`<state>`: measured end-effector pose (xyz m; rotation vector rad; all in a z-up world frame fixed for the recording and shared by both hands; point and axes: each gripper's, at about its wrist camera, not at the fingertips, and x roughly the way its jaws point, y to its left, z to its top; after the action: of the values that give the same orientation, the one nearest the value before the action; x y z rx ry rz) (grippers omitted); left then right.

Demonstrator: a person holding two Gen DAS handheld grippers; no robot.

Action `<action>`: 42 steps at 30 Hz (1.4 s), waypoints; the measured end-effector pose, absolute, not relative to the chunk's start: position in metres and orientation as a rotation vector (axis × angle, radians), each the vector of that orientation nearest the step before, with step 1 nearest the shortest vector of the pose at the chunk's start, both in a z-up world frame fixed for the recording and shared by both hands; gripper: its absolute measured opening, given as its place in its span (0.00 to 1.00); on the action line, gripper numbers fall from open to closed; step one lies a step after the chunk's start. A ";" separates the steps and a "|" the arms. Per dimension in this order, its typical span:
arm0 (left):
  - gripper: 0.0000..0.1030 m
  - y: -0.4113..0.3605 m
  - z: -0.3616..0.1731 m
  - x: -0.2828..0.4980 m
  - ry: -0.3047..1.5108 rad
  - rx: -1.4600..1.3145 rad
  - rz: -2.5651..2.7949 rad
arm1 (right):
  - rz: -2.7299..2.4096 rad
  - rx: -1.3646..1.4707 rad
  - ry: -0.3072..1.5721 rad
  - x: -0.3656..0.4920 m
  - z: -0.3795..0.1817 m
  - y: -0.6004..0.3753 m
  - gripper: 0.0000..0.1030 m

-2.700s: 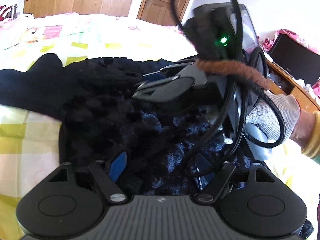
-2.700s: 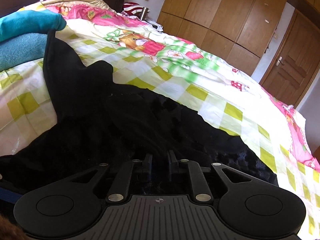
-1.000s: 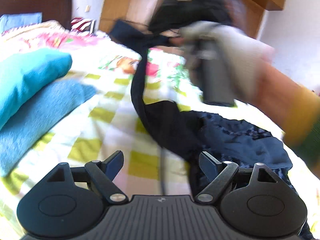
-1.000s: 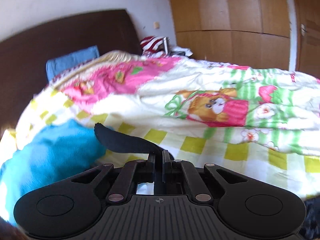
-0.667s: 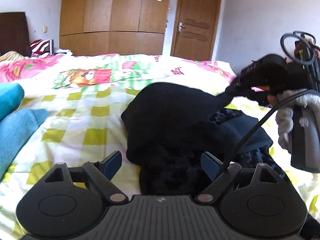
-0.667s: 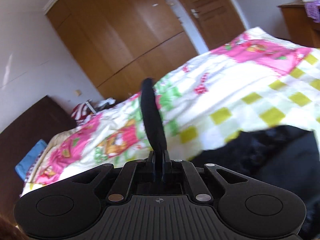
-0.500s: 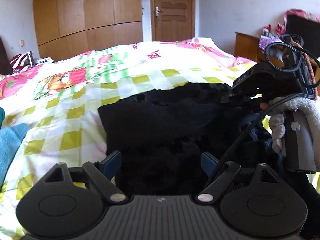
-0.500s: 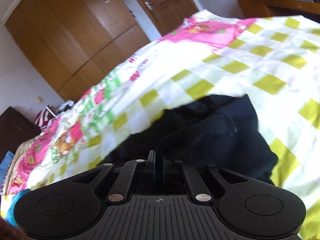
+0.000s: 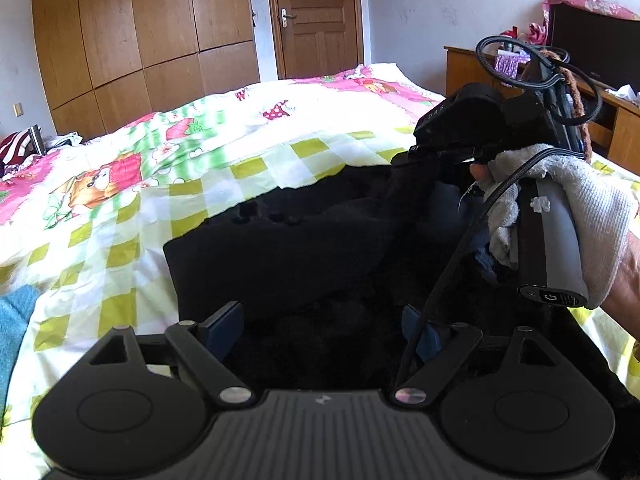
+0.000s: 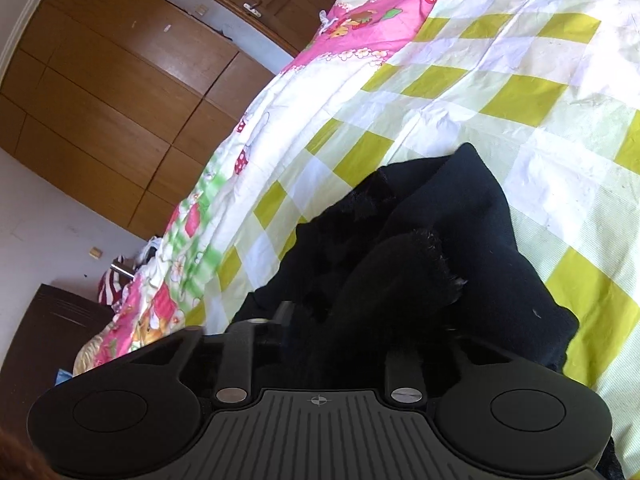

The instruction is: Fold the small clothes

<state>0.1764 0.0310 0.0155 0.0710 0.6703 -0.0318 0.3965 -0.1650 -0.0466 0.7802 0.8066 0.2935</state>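
Black garment (image 9: 304, 256) on bed, left tongs (image 9: 320, 328) apart, right tongs (image 10: 352, 320) spread over it.

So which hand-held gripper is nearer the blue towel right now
Left. The left hand-held gripper sits open over the black garment, with the blue towel just off its left side. The right hand-held gripper is at the garment's far right edge.

black fuzzy garment (image 9: 304, 248) lies bunched and partly folded on the checked bedspread (image 9: 120, 216).
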 end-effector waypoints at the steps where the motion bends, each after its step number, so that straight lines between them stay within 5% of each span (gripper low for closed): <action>1: 0.95 0.033 0.019 0.176 0.652 0.064 -0.027 | 0.313 0.785 0.785 0.397 -0.040 -0.163 0.12; 6: 0.98 0.039 0.018 0.182 0.618 0.041 -0.015 | 0.396 0.694 0.544 0.372 0.010 -0.164 0.08; 12: 0.99 0.033 -0.022 0.201 0.727 0.104 -0.054 | 0.214 0.580 0.781 0.388 -0.056 -0.175 0.13; 17: 0.99 0.027 -0.019 0.198 0.688 0.142 -0.081 | 0.246 0.545 0.713 0.370 -0.048 -0.183 0.24; 23: 1.00 0.024 -0.021 0.216 0.654 0.143 -0.054 | 0.182 0.596 0.689 0.367 -0.053 -0.200 0.22; 29: 1.00 0.032 -0.062 0.238 0.846 0.102 -0.047 | 0.099 0.535 0.685 0.370 -0.051 -0.198 0.18; 42: 1.00 0.041 -0.025 0.146 0.789 0.146 -0.081 | 0.205 0.214 0.726 0.297 -0.024 -0.211 0.41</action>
<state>0.1455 0.0405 -0.0254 0.1463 0.7890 -0.0812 0.2967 -0.2110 -0.0244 0.2139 0.7256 0.2046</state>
